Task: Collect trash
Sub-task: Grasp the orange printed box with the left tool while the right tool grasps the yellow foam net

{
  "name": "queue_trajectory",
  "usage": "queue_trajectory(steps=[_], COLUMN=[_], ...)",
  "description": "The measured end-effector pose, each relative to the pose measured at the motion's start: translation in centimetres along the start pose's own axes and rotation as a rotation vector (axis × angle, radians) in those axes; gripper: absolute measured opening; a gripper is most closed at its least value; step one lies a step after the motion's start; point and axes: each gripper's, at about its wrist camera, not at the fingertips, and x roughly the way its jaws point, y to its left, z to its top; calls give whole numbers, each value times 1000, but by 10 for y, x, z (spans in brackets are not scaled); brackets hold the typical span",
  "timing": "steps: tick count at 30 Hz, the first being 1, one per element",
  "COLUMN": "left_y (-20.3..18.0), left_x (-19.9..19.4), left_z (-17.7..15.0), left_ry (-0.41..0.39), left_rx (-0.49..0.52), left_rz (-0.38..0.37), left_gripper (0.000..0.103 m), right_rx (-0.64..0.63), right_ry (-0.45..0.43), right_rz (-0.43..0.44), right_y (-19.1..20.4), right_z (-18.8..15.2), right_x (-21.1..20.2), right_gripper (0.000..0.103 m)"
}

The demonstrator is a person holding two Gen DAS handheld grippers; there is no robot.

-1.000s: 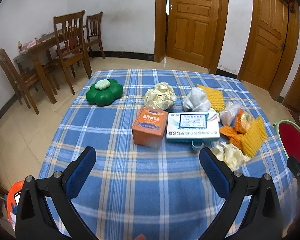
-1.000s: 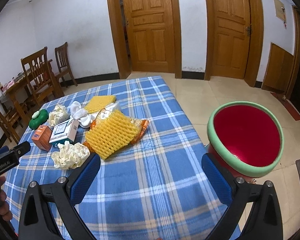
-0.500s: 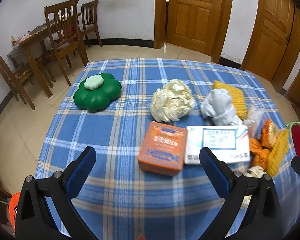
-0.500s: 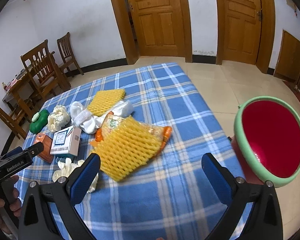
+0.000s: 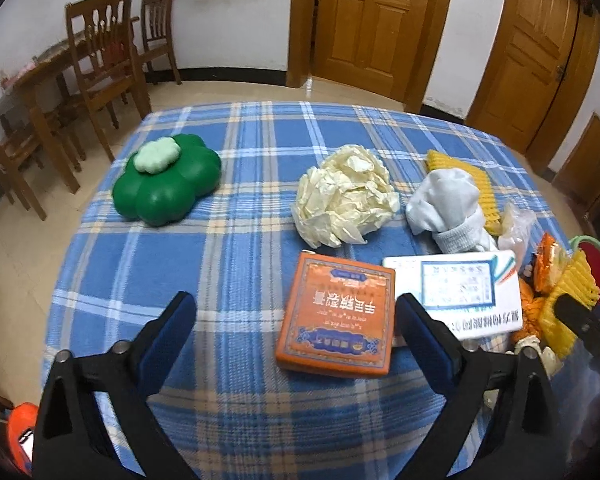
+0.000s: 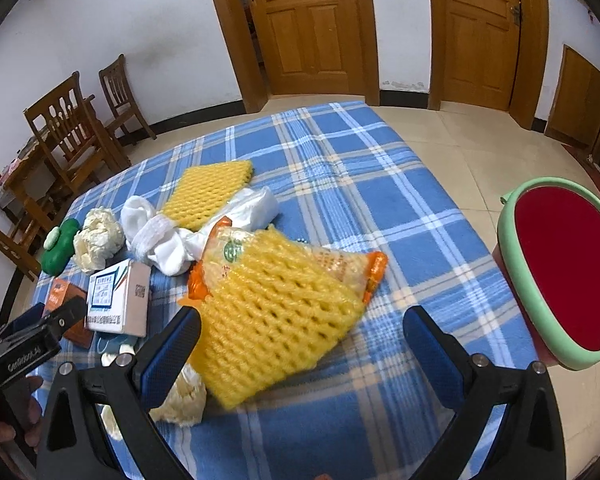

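Claws (image 5: pixel 294 320) wide — blue plaid tablecloth (image 5: pixel 240 240)

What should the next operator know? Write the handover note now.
Left gripper: open, its jaws just closed a little, nothing between the pads, hovering by the orange box.
Right gripper: open, empty, over the yellow foam net.
On the table: orange box, white box, crumpled paper, white cloth, snack bag under the net, second net, green toy.
Red bin: beside the table, on the right gripper's side.
Done: nothing picked up; what shows of the bin is empty.
Left: all the trash.
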Motion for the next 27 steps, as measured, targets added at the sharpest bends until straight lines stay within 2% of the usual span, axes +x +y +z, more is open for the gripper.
queue_trajectory(steps=[6, 8, 14, 20, 23, 27], left_y=[8, 9, 12, 14, 14, 13], left_x=[4, 4, 7, 6, 0, -11], left_z=[0, 1, 1, 1, -1, -3], left_ry=[-4, -4, 8, -8, -20, -41], left_rx=[-34, -34, -36, -40, -43, -48], left_rz=[-68, -81, -104, -100, -96, -89], left_gripper=[81, 69, 51, 49, 49, 49], right_rx=[10, 17, 50, 79, 120, 133], right_ry=[-11, -12, -5, 11, 27, 18], right_rz=[-7, -8, -11, 12, 64, 108], right_y=[6, 7, 9, 5, 0, -1], right_z=[1, -1, -2, -4, -5, -6], right_x=[3, 3, 3, 4, 6, 4], right_gripper=[103, 103, 103, 101, 95, 80])
